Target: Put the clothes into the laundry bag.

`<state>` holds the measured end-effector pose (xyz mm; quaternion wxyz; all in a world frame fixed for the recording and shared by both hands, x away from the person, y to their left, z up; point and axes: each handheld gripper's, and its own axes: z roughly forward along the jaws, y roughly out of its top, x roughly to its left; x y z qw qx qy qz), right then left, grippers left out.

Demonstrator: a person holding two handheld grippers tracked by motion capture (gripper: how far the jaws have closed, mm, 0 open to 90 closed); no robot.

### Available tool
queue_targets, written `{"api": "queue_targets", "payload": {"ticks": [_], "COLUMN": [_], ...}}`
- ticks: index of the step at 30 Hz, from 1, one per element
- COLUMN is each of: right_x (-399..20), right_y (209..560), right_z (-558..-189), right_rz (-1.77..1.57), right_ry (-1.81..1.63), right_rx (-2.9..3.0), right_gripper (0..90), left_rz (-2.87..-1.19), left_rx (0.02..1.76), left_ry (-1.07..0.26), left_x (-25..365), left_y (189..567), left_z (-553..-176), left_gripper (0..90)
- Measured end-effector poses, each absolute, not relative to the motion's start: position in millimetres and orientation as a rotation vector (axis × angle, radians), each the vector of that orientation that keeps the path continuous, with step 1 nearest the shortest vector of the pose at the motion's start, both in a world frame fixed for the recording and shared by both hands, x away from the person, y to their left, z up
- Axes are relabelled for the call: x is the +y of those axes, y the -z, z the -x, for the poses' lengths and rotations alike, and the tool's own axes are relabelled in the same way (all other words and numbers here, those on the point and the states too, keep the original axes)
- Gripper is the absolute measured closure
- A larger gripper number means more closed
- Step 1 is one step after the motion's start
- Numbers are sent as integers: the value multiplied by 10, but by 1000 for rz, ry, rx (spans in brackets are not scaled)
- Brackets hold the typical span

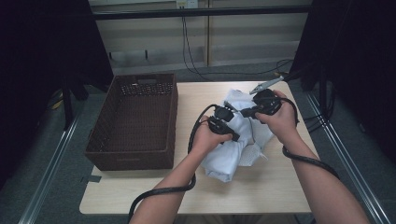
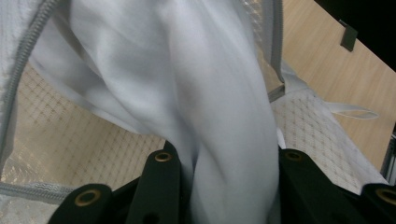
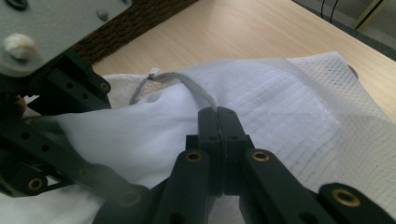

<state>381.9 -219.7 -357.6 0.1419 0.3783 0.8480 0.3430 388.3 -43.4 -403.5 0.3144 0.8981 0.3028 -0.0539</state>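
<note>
Pinching a thick fold of white cloth [image 2: 224,140], the left gripper [image 2: 224,196] is pushed into the mesh laundry bag [image 3: 317,107]. The bag's zipper edge [image 3: 187,81] is nipped by the right gripper [image 3: 218,114], its jaws pressed together, probably so the mouth is held open for stuffing. The bag is lain on a wooden table [image 1: 261,186], right of a brown wicker basket [image 1: 135,121]. Dark curtains are hung behind.

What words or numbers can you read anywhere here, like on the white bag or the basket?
There are none to read. The white mesh bag and the white cloth in it show no print, the brown basket has no label, and the small plate on the back wall is too small to read.
</note>
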Motion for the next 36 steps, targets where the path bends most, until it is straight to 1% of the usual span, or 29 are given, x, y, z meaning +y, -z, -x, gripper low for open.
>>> {"api": "queue_targets", "payload": {"ticks": [17,36], "right_x": [-2247,-2233], "right_y": [3596,3726], "right_z": [-3796,-3786], "right_rz": [-1088,-1093], "right_ry": [-986,-966], "right_rx": [2459,2492], "right_gripper": [900,900], "left_rz": [-2372,-2365], "left_rx": [807,887], "left_ry": [112,109], "left_x": [-527,-440], "left_y": [4078,4369], "left_z": [-3964,-4006], "left_gripper": [712,684]}}
